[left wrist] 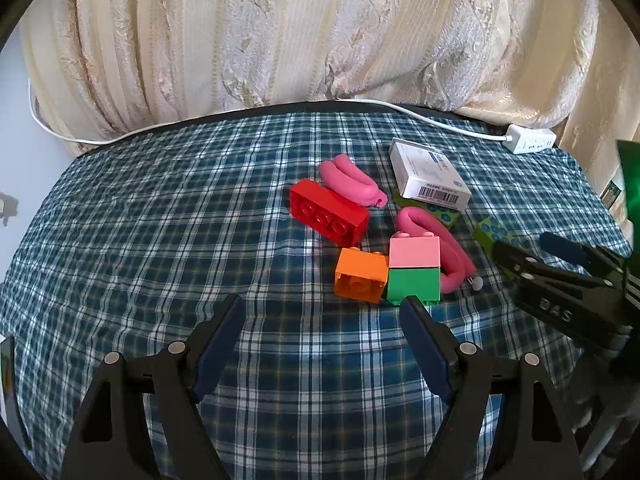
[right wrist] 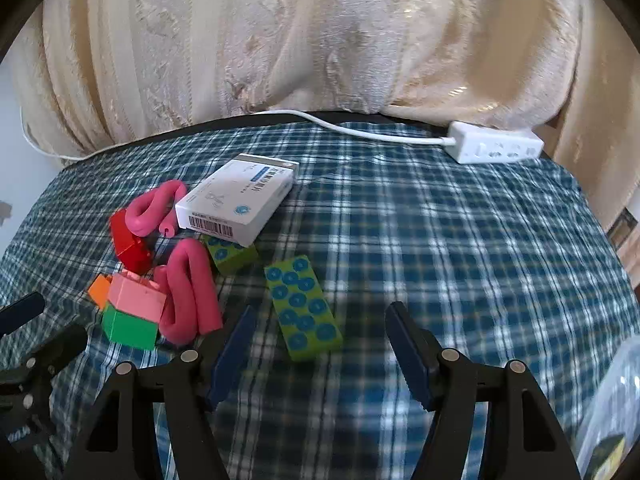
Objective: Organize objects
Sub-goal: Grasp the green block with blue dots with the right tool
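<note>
While both the left tongs (left wrist: 322, 312) and right tongs (right wrist: 320, 320) hang open and empty, closing askew ahead could topple the pink-green block stack (left wrist: 414, 270).

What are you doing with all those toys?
A person holds a gripper in each hand over a checked cloth. Both are open and hold nothing. The left gripper is near the orange block and the green block. The right gripper points at a green dotted block. Nothing is sorted yet.
</note>
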Demonstrator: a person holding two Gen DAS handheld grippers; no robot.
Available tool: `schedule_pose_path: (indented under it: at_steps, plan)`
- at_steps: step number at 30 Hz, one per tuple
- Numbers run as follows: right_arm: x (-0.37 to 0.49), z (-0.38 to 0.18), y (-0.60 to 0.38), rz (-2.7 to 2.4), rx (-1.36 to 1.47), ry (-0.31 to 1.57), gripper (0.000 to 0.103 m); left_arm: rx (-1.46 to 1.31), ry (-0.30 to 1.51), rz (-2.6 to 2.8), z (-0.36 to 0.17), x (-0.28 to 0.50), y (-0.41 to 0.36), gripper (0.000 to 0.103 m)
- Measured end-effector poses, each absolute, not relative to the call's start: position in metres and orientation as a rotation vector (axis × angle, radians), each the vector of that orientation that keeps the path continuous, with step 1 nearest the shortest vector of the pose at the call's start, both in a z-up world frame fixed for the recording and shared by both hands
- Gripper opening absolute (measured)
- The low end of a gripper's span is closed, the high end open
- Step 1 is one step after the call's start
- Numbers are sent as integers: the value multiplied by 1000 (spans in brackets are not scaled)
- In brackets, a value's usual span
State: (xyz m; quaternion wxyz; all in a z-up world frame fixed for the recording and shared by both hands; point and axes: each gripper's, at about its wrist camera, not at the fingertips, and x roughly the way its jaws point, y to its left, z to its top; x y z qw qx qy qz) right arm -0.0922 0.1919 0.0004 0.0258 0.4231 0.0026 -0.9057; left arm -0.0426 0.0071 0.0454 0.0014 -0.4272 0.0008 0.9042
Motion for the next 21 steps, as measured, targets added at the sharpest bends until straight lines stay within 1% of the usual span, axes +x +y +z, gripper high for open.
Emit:
schedule_pose_path:
  at_steps: [1,4,6,7,12,14,17,21]
  plan:
    - [-95,-1,191,-2795,1313,15,71,-1342,2,2836,45,-44,7,81]
    - [-104,-5,186,-2782,1329,41,62,-1357,-4,2827,42,-48,5,81]
    - [-108,-7,184,-2775,1336,39,58,-1368,-7,2825,40,-51,4,81]
    - [-109,-9,184,-2770,1341,40,54,-1373,-8,2826,39,-52,4,81]
    - [-109,-11,177,-2772,1323,84,44,-1390,-5,2820,34,-56,2,81]
    - [-109,-11,176,-2770,1318,88,37,-1394,-3,2818,33,-57,2,81]
    - [-108,-11,178,-2775,1321,73,32,-1395,-8,2818,32,-59,1,81]
    - [-103,-11,185,-2790,1328,51,31,-1396,-12,2818,31,-59,-1,81]
